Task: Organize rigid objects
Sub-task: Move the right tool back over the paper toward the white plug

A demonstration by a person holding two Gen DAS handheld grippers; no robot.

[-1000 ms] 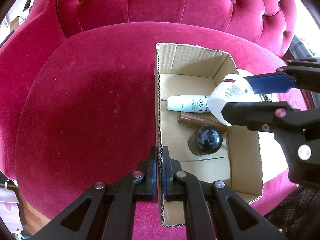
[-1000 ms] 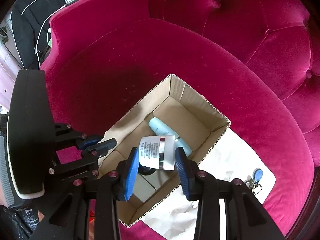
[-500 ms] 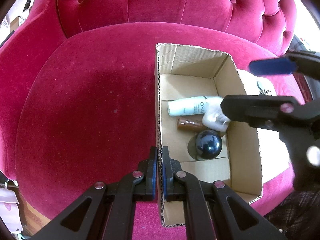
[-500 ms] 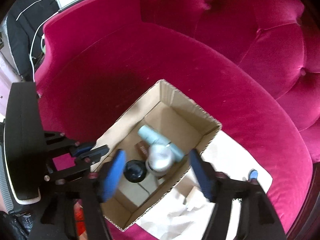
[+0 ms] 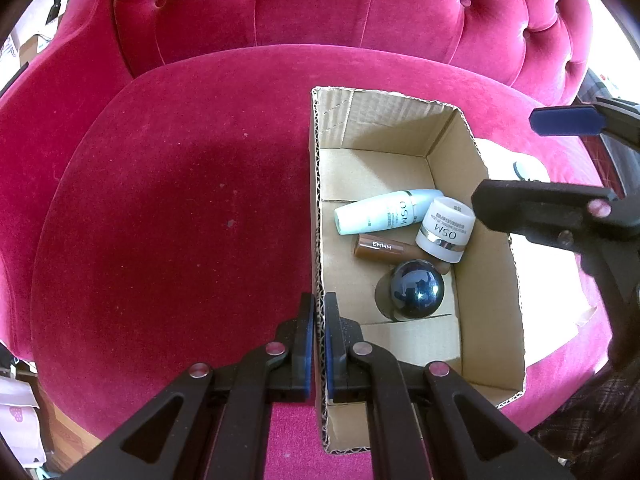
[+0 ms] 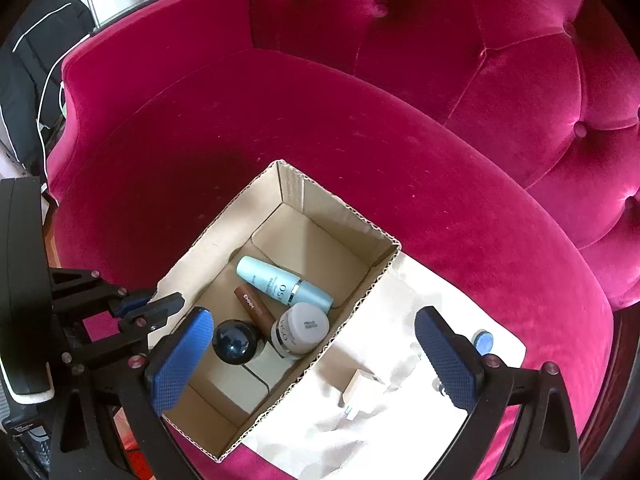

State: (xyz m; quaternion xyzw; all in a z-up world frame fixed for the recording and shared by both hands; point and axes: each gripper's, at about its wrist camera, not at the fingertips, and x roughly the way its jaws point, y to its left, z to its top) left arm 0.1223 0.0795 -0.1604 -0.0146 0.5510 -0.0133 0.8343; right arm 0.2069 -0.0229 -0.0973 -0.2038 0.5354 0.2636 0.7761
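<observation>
An open cardboard box [image 5: 496, 280] [image 6: 340, 208] sits on a red velvet seat. Inside lie a pale blue bottle [image 5: 384, 216] [image 6: 280, 282], a brown tube [image 5: 380, 247] [image 6: 256, 308], a dark round-capped jar [image 5: 418, 289] [image 6: 236, 342] and a white OSM jar [image 5: 446, 229] [image 6: 302, 330]. My left gripper [image 5: 318, 336] [image 6: 150, 308] is shut on the box's left wall. My right gripper [image 6: 314, 354] is open and empty above the box's near right side; its fingers [image 5: 536, 200] show in the left wrist view.
White paper [image 6: 400, 432] lies to the right of the box with a small white charger plug [image 6: 362, 390] and a blue round tag [image 6: 484, 340] on it. The tufted chair back [image 5: 340, 12] rises behind. Dark clutter [image 6: 32, 80] stands beyond the left armrest.
My right gripper opened and let go of the white jar, which dropped into the box beside the bottle and tube. The right gripper rose and drew back. The left gripper stayed put.
</observation>
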